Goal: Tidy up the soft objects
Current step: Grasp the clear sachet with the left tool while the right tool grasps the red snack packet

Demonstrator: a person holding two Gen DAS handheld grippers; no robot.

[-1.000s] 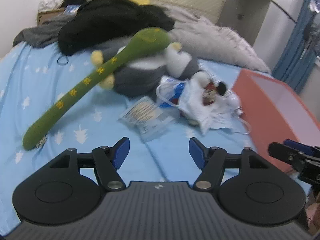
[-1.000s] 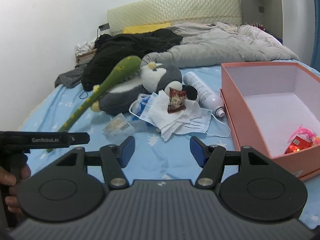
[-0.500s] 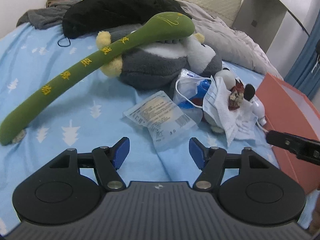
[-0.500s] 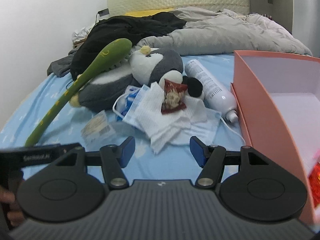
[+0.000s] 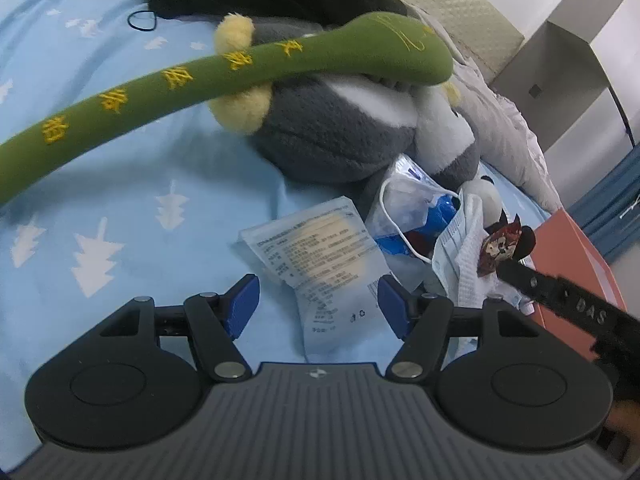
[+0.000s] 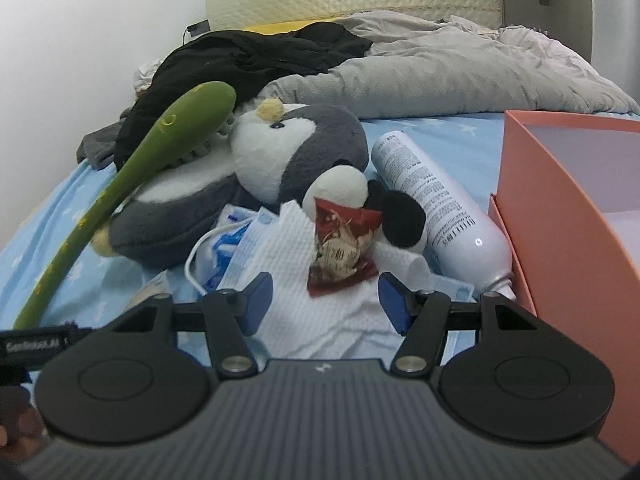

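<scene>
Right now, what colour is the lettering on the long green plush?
Yellow embroidery on the long green plush; clearest in the left wrist view.

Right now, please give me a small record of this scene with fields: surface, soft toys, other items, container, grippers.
surface: light blue bed sheet with white trees
soft toys: grey and white plush penguin; long green plush stick with yellow embroidery lying over it
other items: white spray bottle, red snack wrapper on white tissue, clear printed packet
container: open pink box, beside the bottle
grippers: left gripper open; right gripper open
</scene>
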